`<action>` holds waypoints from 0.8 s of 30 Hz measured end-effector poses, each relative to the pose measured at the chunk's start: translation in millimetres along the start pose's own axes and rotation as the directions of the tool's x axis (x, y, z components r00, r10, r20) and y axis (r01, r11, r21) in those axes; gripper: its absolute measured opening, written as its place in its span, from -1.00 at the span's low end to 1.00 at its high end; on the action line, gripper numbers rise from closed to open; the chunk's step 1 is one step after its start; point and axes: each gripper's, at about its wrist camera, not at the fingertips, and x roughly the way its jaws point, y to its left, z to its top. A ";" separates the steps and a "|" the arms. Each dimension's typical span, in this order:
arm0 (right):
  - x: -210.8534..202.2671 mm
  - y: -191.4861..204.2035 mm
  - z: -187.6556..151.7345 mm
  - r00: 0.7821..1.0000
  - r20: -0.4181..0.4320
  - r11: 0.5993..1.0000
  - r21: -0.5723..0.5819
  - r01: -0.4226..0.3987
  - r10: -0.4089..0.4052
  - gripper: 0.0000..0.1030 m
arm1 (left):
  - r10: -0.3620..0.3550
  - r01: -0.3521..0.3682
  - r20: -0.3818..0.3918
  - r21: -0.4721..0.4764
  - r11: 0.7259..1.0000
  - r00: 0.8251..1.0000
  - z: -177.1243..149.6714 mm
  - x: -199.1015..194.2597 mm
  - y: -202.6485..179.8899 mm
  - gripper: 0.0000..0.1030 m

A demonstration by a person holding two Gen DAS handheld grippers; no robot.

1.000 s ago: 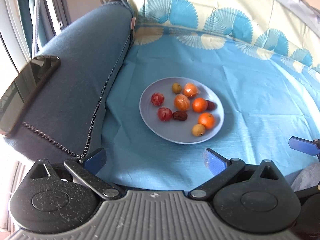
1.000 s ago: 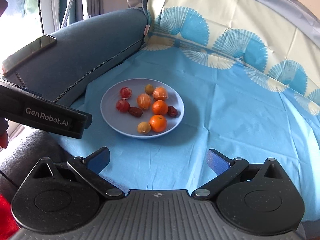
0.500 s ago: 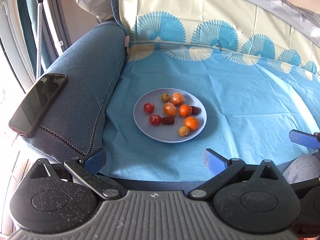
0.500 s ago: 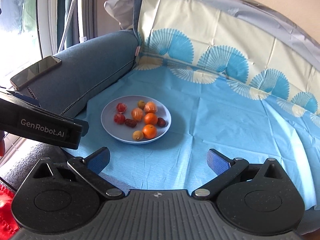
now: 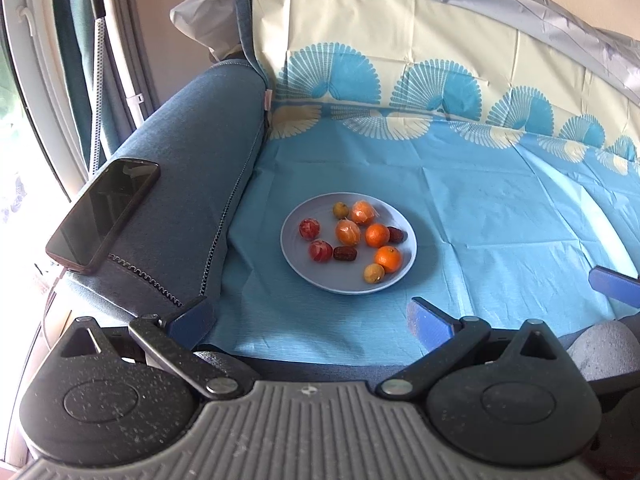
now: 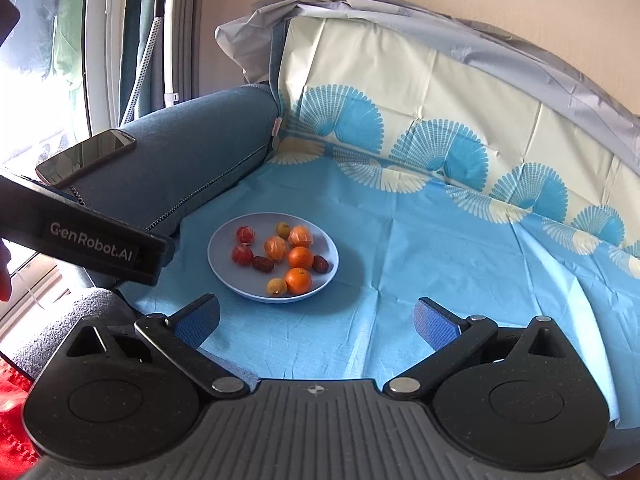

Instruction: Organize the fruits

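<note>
A pale blue plate (image 5: 298, 268) (image 6: 224, 268) rests on a blue cloth over a sofa seat. On it lie several fruits: oranges (image 5: 387, 258) (image 6: 298, 281), red fruits (image 5: 320, 250) (image 6: 242, 255), dark dates (image 5: 344, 254) (image 6: 263, 263) and small yellow fruits (image 5: 373, 273) (image 6: 276, 286). My left gripper (image 5: 310, 316) stands open, well short of the plate, with nothing between its fingers. In the right wrist view my right gripper (image 6: 316, 316) is likewise open and empty, near the seat's front edge. The left gripper's body (image 6: 84, 236) crosses that view at left.
A dark phone (image 5: 104, 212) (image 6: 86, 156) lies on the blue sofa armrest (image 5: 192, 168) left of the plate. The patterned cloth (image 5: 480, 216) runs up the backrest. A window and curtain stand far left. Red fabric (image 6: 12, 420) shows at lower left.
Both grippers have pulled back and upward from the plate, so it looks smaller and farther. The fruits have not moved. Both grippers stay open.
</note>
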 end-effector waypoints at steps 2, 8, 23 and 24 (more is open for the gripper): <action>-2.8 -0.5 -0.5 1.000 0.002 1.000 0.004 0.004 -0.004 0.99 | 0.003 -0.003 0.003 -0.002 1.000 1.000 -0.6 -1.4 0.0 0.99; -8.6 -2.3 -1.6 1.000 0.011 1.000 0.017 0.018 -0.018 0.99 | 0.008 -0.008 -0.004 0.009 1.000 1.000 -1.4 -4.1 -2.8 0.99; -10.3 -7.4 -3.6 1.000 0.007 0.999 0.031 0.025 -0.025 0.99 | 0.032 -0.032 -0.017 0.021 0.999 0.999 -2.1 -2.6 -5.2 0.99; -10.4 -7.8 -3.6 1.000 0.006 0.999 0.034 0.027 -0.027 0.99 | 0.040 -0.039 -0.015 0.022 0.999 0.999 -1.7 -2.2 -5.7 0.99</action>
